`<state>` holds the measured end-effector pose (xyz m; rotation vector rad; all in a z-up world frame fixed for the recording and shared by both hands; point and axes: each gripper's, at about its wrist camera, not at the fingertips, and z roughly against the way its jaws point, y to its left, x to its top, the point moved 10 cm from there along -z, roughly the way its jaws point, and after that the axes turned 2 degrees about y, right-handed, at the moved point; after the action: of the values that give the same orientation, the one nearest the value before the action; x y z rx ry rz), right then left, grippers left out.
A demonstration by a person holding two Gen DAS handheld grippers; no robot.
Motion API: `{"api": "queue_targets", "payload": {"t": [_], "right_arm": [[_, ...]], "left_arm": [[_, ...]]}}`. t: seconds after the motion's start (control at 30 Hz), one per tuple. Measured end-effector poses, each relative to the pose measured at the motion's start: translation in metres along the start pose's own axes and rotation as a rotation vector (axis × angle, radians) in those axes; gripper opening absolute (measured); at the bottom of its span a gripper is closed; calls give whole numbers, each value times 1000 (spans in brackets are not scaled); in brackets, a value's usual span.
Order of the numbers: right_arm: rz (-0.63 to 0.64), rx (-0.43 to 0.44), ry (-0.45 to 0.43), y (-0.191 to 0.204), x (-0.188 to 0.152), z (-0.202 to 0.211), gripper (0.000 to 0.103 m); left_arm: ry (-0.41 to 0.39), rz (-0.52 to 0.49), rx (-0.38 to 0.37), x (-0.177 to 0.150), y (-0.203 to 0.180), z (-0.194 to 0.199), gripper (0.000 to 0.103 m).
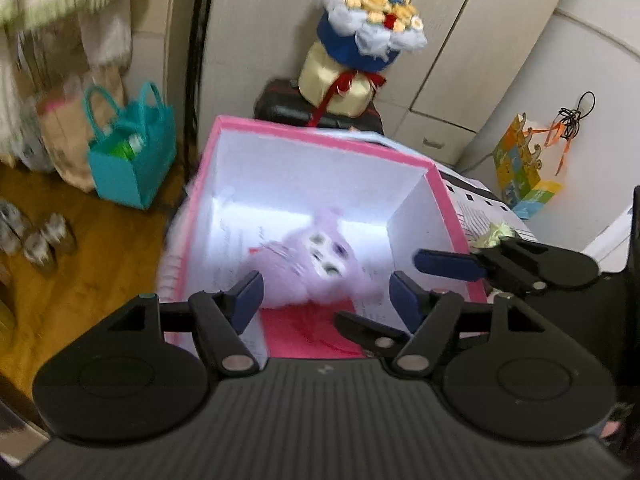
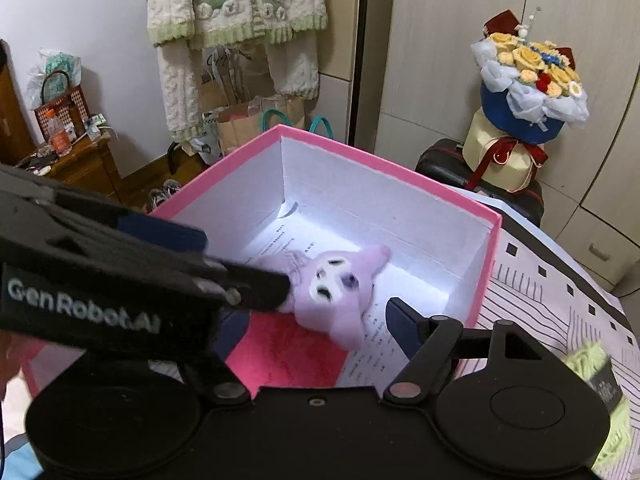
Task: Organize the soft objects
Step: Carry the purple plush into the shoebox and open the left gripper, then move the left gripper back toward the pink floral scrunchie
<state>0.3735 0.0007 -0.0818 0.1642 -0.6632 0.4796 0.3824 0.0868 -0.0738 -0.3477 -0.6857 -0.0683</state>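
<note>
Both grippers tilt steeply down over the near edge of the pink box (image 1: 320,138), which serves as the landmark here. The left gripper (image 1: 326,294) hangs above the box's near end with its blue-padded fingers (image 1: 249,294) spread about halfway; nothing sits between the pads, and the lilac plush toy (image 1: 316,258) lies below and just beyond them, untouched as far as the blurred left wrist view shows. The right gripper (image 2: 308,320) comes in from the box's right side, and its jaws also stand partly apart with nothing gripped. In the right wrist view the left gripper's black body crosses in front, its tip overlapping the plush toy's near-left edge; whether it touches the toy I cannot tell.

The plush toy rests face up inside the box, on the white printed sheet (image 2: 372,344) lining the floor, just beyond a pink cloth (image 2: 288,356) at the box's near end.

Right of the box, a pale green yarn ball (image 2: 600,380) sits on the patterned cover (image 2: 560,304). Behind the box a flower bouquet (image 2: 528,84) stands on a dark suitcase (image 2: 440,160). Left of the box a teal bag (image 1: 132,152) rests on the wooden floor.
</note>
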Motion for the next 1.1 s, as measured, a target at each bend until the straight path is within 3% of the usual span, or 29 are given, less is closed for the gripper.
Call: {"api": "queue_targets", "payload": {"t": [0.3, 0.7, 0.8, 0.9, 1.1], "right_arm": [[29, -23, -25, 10, -13, 45, 80], [79, -29, -107, 31, -35, 122, 81], [84, -25, -150, 29, -46, 148, 82], [37, -28, -219, 15, -66, 174, 83], [-119, 27, -254, -17, -123, 221, 83]], "left_arm": [[-92, -106, 1, -5, -10, 62, 69], [-197, -264, -21, -35, -47, 141, 70], [-253, -289, -21, -41, -58, 161, 75], [-308, -301, -26, -46, -72, 174, 79], [-308, -386, -56, -69, -106, 182, 80]]}}
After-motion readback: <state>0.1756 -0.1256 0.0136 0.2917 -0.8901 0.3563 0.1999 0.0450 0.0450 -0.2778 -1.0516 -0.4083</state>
